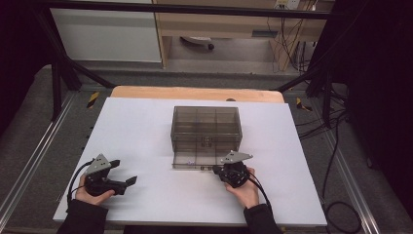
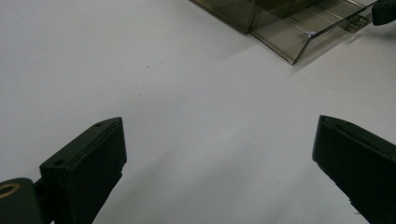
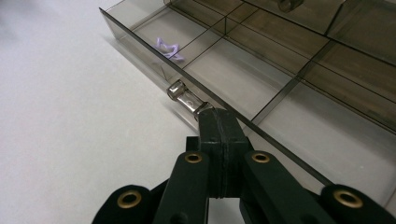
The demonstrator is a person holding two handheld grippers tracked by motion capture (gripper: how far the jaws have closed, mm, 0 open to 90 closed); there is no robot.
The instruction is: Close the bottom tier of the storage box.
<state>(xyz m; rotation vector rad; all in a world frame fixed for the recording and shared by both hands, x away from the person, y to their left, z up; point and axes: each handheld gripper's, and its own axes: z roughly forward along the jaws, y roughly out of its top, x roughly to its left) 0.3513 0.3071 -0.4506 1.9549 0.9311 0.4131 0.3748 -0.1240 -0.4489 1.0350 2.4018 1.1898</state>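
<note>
Right gripper [image 3: 212, 116], black, two-jawed: clenched on the clear, tube-shaped plastic handle [image 3: 184, 98] at the front wall of the pulled-out drawer [image 3: 140, 42]. The jaws meet just behind the handle's near end, and the rest of the handle projects ahead of the tips.

The drawer is the lowest tier of a smoky-brown, transparent plastic organiser box [image 1: 206, 124], which stands directly ahead of the right gripper [image 1: 217, 169] on the white, sheet-covered surface [image 1: 146, 131]. Thin walls divide the drawer into compartments. In the compartment ahead and to the left of the clenched jaws lies a small, pale-purple, twisted item [image 3: 169, 47]; what it is cannot be told.

Left gripper [image 2: 219, 154], same build: released, the jaws standing wide apart with bare white surface between them. It rests low over the surface, well apart from the box. From it, the open drawer [image 2: 303, 32] lies far ahead and to the right, and the tip of the right gripper [image 2: 384, 11] shows at the drawer's front.

High view: the left gripper [image 1: 127, 182] is held at the near left of the surface, the right gripper at the drawer front. A hand [image 1: 246, 190] holds the right gripper from behind.
</note>
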